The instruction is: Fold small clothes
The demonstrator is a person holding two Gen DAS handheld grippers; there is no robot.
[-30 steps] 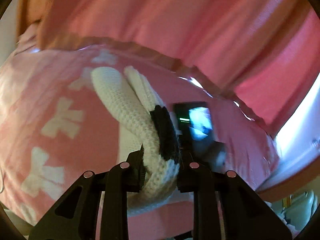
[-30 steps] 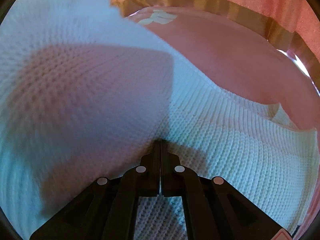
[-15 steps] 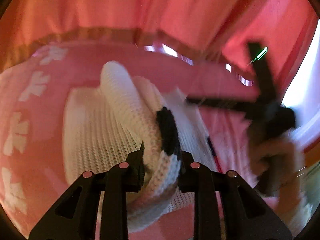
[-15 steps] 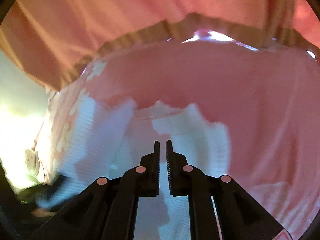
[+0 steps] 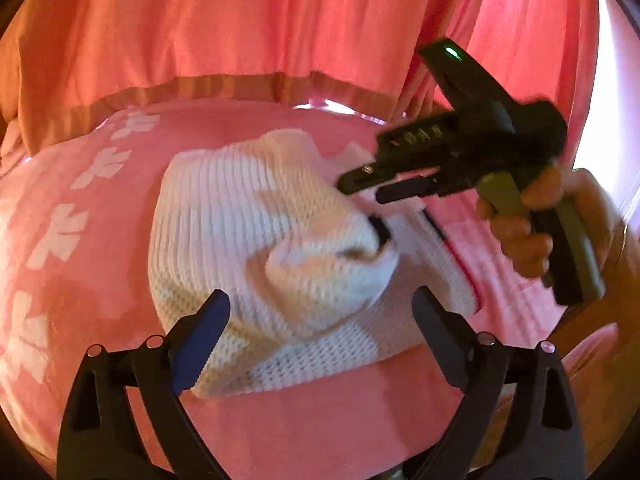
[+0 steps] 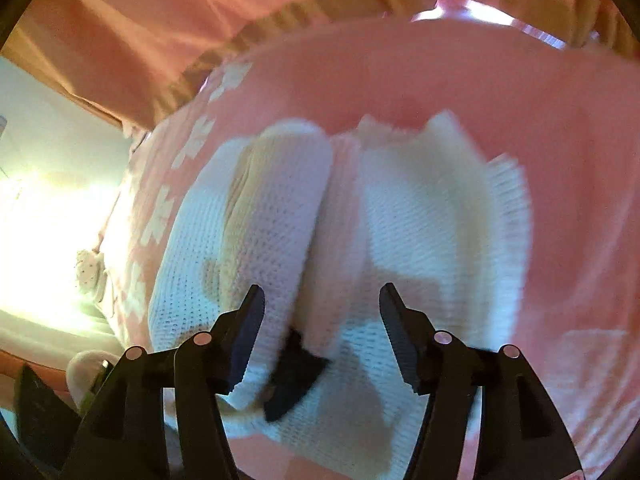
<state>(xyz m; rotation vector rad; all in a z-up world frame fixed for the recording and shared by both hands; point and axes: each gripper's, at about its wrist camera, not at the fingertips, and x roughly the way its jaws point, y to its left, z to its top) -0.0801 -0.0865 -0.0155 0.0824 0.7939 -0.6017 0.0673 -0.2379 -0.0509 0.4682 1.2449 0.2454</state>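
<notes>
Two views, one garment. At far left, white bow motifs (image 5: 60, 236) run along the pink blanket (image 5: 100, 280) that covers the work surface. At centre lies the white knitted garment (image 5: 248, 240), bunched on the blanket with one sleeve (image 5: 320, 264) lapped over the body and dark trim (image 5: 380, 232) showing at the cuff. The left gripper (image 5: 320, 320) hovers above the near hem with its jaws spread wide and nothing between them. At right, the right gripper (image 5: 384, 184), held in the person's hand (image 5: 540, 232), points its tips at the cuff; from its own camera the right gripper's jaws also stand apart and empty over the knit, the dark cuff (image 6: 292, 376) just below and between them. Behind, a pink curtain (image 5: 280, 20) hangs.

Step in hand, as judged: a sleeve has been folded inward and let go, so the fold is partly made. The next move likely calls for smoothing the lump, then pinching an edge and carrying it across without dragging the lower layers.
</notes>
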